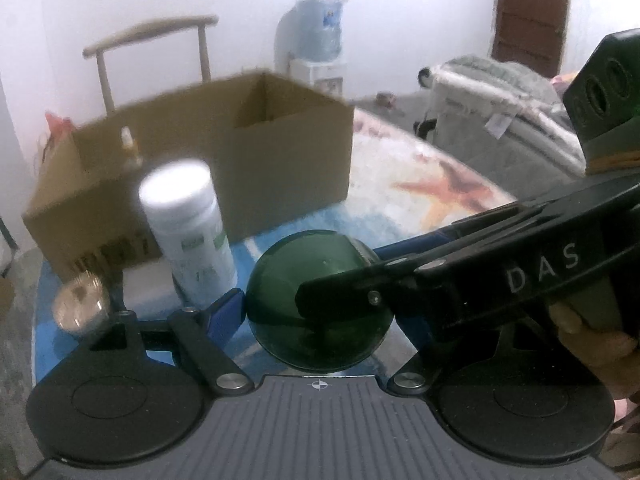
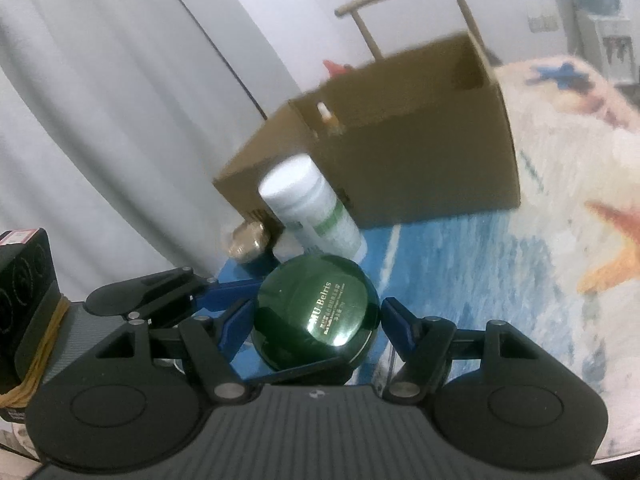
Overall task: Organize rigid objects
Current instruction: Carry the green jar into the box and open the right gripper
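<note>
Blue-patterned tabletop (image 2: 460, 248) underneath. Nearest, green jar (image 2: 316, 316) clamped between both grippers, left gripper (image 1: 320, 312) and right gripper (image 2: 316, 320) each spread wide around it. Beyond, white bottle (image 1: 184, 232) just left. Farthest, open cardboard box (image 1: 192, 156), straight ahead, top facing up.

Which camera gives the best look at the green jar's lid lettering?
The right wrist view: the green jar tilts its lid toward the lens, gold lettering legible. The left wrist view shows the jar side-on, partly behind the right gripper, no lettering visible.
</note>
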Tool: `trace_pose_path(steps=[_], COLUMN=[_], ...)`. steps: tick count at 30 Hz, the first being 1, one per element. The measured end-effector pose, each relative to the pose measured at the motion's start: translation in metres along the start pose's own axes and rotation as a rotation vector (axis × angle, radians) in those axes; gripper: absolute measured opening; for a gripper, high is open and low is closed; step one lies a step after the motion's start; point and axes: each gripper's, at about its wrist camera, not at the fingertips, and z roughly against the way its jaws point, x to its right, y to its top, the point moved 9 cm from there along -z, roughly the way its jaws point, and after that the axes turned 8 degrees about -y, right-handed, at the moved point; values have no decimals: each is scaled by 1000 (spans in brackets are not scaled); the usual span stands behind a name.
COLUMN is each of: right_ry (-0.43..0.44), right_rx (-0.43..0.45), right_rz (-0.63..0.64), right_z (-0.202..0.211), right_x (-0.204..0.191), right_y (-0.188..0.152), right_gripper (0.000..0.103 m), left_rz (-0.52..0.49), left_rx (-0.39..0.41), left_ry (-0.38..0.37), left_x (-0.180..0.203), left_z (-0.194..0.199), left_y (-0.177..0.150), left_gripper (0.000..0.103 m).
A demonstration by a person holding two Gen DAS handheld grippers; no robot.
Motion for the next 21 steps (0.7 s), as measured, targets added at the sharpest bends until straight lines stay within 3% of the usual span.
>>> trace_pose_path(steps=[8,12,17,21], right_ry=[-35,-55,-45,-44], right_rx=[175,208,135,-5], right_rz=[133,206,202,149], right_z=[58,63,30,-27], right_x=[-34,-46,-36,-10], right_y=[64,106,161,199], right_gripper=[74,74,74,74], left_rz=[-110,-127,-88,-20], left_rx=[160,190,126,15], left_ry=[34,46,44,42], left_x=[6,-8,-47,-85], left_z=[48,53,21,-28], left_y=[72,111,152,166], left_gripper=[82,82,82,82])
